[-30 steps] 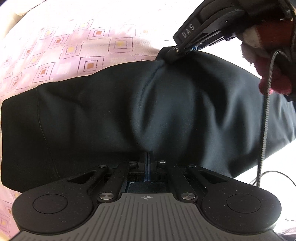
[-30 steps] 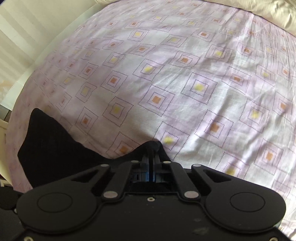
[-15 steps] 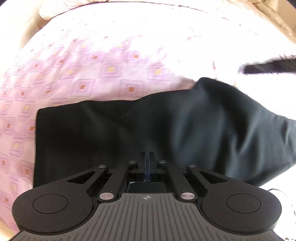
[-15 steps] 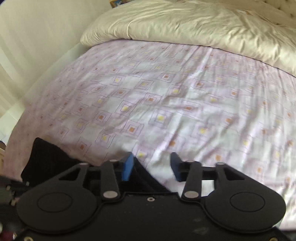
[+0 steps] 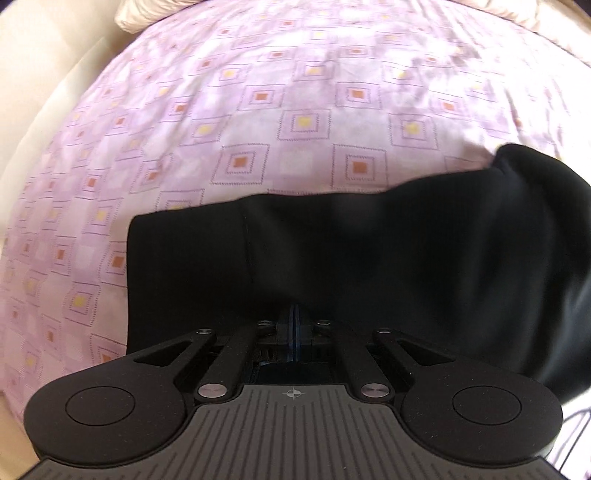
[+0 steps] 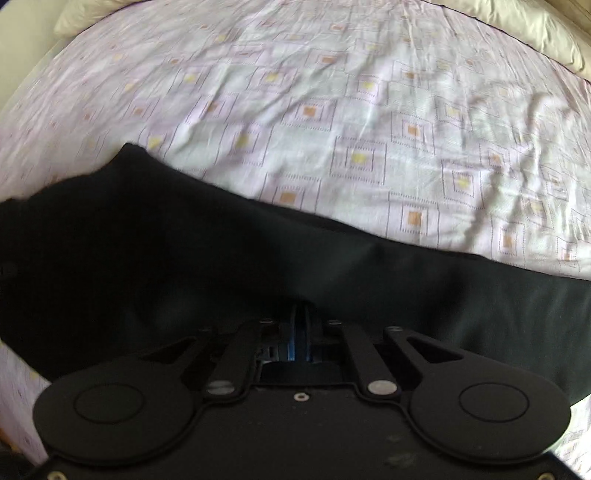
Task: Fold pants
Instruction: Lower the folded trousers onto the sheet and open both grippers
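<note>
The black pants (image 5: pixel 351 258) lie across a bed sheet with a pink square pattern (image 5: pixel 295 122). In the left wrist view their hemmed edge is at the left and the cloth bulges up at the right. My left gripper (image 5: pixel 294 314) is shut on the near edge of the pants. In the right wrist view the pants (image 6: pixel 221 266) fill the lower half of the frame. My right gripper (image 6: pixel 300 314) is shut on the near edge of the pants too. The fingertips of both are buried in black cloth.
A cream duvet (image 6: pixel 535 29) lies bunched at the far end of the bed. A pale bed frame or wall (image 5: pixel 44 74) runs along the left side. The patterned sheet (image 6: pixel 369 110) stretches beyond the pants.
My right gripper opened, let go of the far corner, moved to the near edge and shut on the pants again. My left gripper stayed shut on the pants and shifted over them.
</note>
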Demonstrator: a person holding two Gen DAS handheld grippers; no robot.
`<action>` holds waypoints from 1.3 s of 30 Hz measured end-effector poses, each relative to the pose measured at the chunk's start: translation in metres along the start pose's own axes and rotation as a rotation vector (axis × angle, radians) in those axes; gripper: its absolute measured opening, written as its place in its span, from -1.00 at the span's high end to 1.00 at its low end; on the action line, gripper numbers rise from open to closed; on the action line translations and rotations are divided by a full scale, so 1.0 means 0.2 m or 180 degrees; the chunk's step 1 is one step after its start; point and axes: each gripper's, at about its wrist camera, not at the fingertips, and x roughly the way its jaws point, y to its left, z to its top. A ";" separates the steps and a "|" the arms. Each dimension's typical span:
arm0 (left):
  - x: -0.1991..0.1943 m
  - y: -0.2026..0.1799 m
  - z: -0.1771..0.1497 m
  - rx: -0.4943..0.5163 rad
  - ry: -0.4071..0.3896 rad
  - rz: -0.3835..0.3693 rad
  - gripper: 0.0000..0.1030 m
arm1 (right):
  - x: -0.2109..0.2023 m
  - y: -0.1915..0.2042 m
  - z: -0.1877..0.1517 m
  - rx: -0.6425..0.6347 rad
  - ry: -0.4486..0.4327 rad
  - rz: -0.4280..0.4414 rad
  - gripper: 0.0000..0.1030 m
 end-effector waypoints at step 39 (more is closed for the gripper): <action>-0.33 -1.20 0.20 -0.0034 -0.0266 0.0151 0.94 | -0.29 -2.44 -0.41 0.0987 -0.0089 0.0609 -0.29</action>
